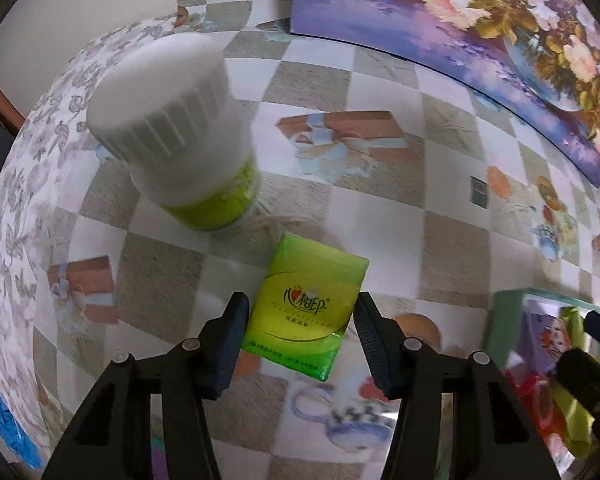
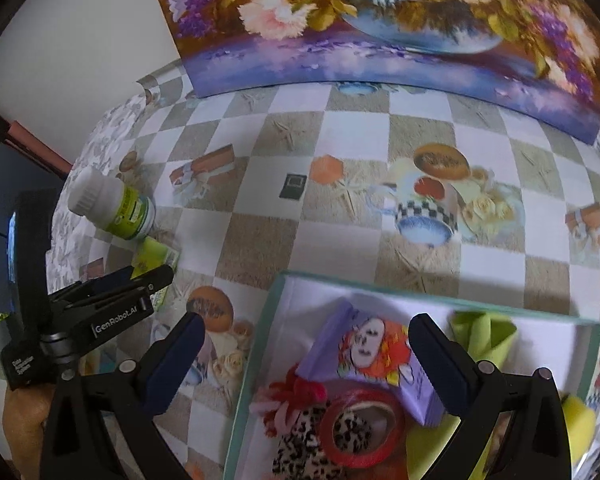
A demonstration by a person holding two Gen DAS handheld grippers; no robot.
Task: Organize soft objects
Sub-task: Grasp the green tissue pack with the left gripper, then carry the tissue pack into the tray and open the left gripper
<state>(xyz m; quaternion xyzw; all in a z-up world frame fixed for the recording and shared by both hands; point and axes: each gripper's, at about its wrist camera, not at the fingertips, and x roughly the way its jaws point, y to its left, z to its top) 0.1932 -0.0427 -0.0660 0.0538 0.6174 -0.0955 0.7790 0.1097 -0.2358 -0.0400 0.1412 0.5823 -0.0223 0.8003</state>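
1. My left gripper point(image 1: 298, 316) points steeply down at the checked tablecloth point(image 1: 380, 240). Its jaws stand partway apart, astride the green tissue pack point(image 1: 306, 312).
2. The pack lies flat on the cloth, tilted a little, with its lower half between my two left fingers. My left-hand finger point(image 1: 232, 328) sits just beside the pack's left edge, and my right-hand finger point(image 1: 370, 332) just beside its right edge. I cannot tell whether either pad already presses the wrapper; from the right wrist view the pack is mostly hidden behind this gripper.
3. Ahead of those fingers and to their left stands a white-capped bottle point(image 1: 172, 136) with a green label, upright on the cloth, near the pack's far corner but apart from it.
4. Far ahead and to the right, a flower painting point(image 1: 480, 40) leans along the table's back edge.
5. My right gripper point(image 2: 306, 340) hangs over the teal-rimmed box point(image 2: 256, 360), jaws spread wide and holding nothing.
6. Between my right fingers, and below them in the box, lies a purple pack with a cartoon face point(image 2: 372, 352), closer to my right-hand finger point(image 2: 440, 364). My left-hand finger point(image 2: 176, 356) is outside the box, over the cloth.
7. Nearer to me in the box lie a red ring of tape point(image 2: 364, 424), a leopard-print fabric piece point(image 2: 300, 440) and a red-and-pink scrunchie point(image 2: 292, 396).
8. Beyond my right-hand finger, a folded green cloth point(image 2: 480, 332) rests in the box's far right part.
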